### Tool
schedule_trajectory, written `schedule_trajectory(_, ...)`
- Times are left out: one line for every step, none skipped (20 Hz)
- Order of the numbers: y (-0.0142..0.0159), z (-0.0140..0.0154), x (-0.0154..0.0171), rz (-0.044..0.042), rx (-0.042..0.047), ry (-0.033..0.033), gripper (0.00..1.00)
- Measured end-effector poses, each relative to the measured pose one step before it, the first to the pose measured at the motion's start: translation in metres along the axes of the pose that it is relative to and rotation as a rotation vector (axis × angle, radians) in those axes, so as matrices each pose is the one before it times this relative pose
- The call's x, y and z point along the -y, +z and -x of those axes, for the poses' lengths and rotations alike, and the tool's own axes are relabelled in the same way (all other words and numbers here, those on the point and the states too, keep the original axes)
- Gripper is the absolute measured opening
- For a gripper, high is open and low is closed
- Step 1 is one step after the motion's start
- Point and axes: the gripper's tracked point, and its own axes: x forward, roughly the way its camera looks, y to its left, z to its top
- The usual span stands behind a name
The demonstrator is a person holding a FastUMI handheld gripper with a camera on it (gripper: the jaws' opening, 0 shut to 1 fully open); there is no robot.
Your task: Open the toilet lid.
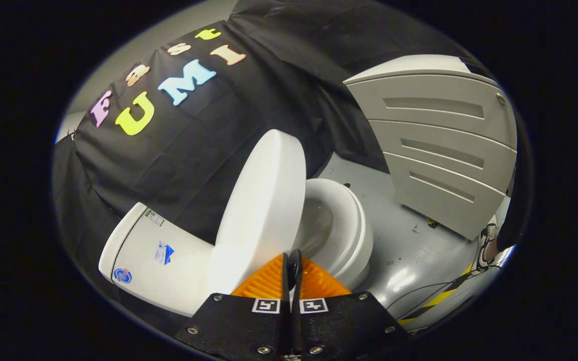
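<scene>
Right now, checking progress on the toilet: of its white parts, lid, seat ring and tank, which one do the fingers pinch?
The lid, raised off the seat ring; the gripper is shut on its lower edge. The tank stands apart.

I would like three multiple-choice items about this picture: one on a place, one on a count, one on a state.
1. Where is the grey cabinet with recessed panels?
A. beyond the toilet bowl
B. on the cistern
C. between the tongs

2. How many recessed slots does its front show?
A. one
B. three
C. six

3. How is the smooth white plastic toilet lid?
A. flat on the seat
B. lifted off the seat
C. lying on the floor

Key: 1 A, it stands past the white ceramic toilet bowl; 2 B, three slots; 3 B, the lid stands raised, the bowl open, just ahead of the nearly shut tongs.
</scene>
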Motion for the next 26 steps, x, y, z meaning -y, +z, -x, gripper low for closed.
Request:
schedule_trajectory(0.00248,0.00177,-0.00369,0.01263,0.00582,-0.01155,0.0)
schedule_trajectory(0.00227,0.00238,-0.00389,0.017,0.00506,-0.00695,0.0)
schedule_trajectory(0.00192,0.00234,-0.00457,0.01444,0.00799,-0.00779,0.0)
schedule_trajectory(0.00154,0.00229,-0.00457,0.02101,0.00541,-0.00601,0.0)
schedule_trajectory(0.00136,0.00233,-0.00508,0.02541,0.00486,-0.00636,0.0)
schedule_trajectory(0.00145,0.0024,-0.00463,0.02977,0.00338,-0.00849,0.0)
schedule_trajectory(0.0026,0.00146,-0.00472,0.02732,0.00351,-0.01009,0.0)
schedule_trajectory(0.00282,0.00258,-0.004,0.02238,0.00137,-0.01092,0.0)
schedule_trajectory(0.00125,0.00208,-0.00281,0.0194,-0.0003,-0.00934,0.0)
schedule_trajectory(0.00205,0.00266,-0.00378,0.01725,0.00294,-0.00568,0.0)
schedule_trajectory(0.00218,0.00155,-0.00373,0.0142,0.00409,-0.00366,0.0)
schedule_trajectory(0.00278,0.00242,-0.00375,0.01423,0.00465,-0.00354,0.0)
schedule_trajectory(0.00071,0.00198,-0.00298,0.01551,0.00399,-0.00577,0.0)
schedule_trajectory(0.00207,0.00211,-0.0043,0.0199,0.007,-0.00695,0.0)
schedule_trajectory(0.00155,0.00162,-0.00353,0.01826,0.00396,-0.00847,0.0)
schedule_trajectory(0.00297,0.00366,-0.00395,0.01869,0.00625,-0.00705,0.0)
schedule_trajectory(0.00222,0.00305,-0.00385,0.0214,0.00635,-0.00421,0.0)
schedule_trajectory(0.00291,0.00207,-0.00499,0.02679,0.00897,-0.00278,0.0)
schedule_trajectory(0.00117,0.00245,-0.00416,0.02532,0.00568,-0.0029,0.0)
schedule_trajectory(0.00314,0.00211,-0.00402,0.02682,0.00759,0.00032,0.0)
schedule_trajectory(0.00276,0.00243,-0.00319,0.02358,0.00801,0.00002,0.0)
schedule_trajectory(0.00259,0.00177,-0.00409,0.01971,0.00703,-0.00165,0.0)
schedule_trajectory(0.00139,0.00143,-0.0027,0.01477,0.00672,-0.00258,0.0)
schedule_trajectory(0.00268,0.00258,-0.00335,0.01058,0.00721,-0.00172,0.0)
schedule_trajectory(0.0023,0.00153,-0.00267,0.00528,0.00763,-0.00221,0.0)
schedule_trajectory(0.00306,0.00174,-0.00342,-0.00296,0.00921,-0.0032,0.0)
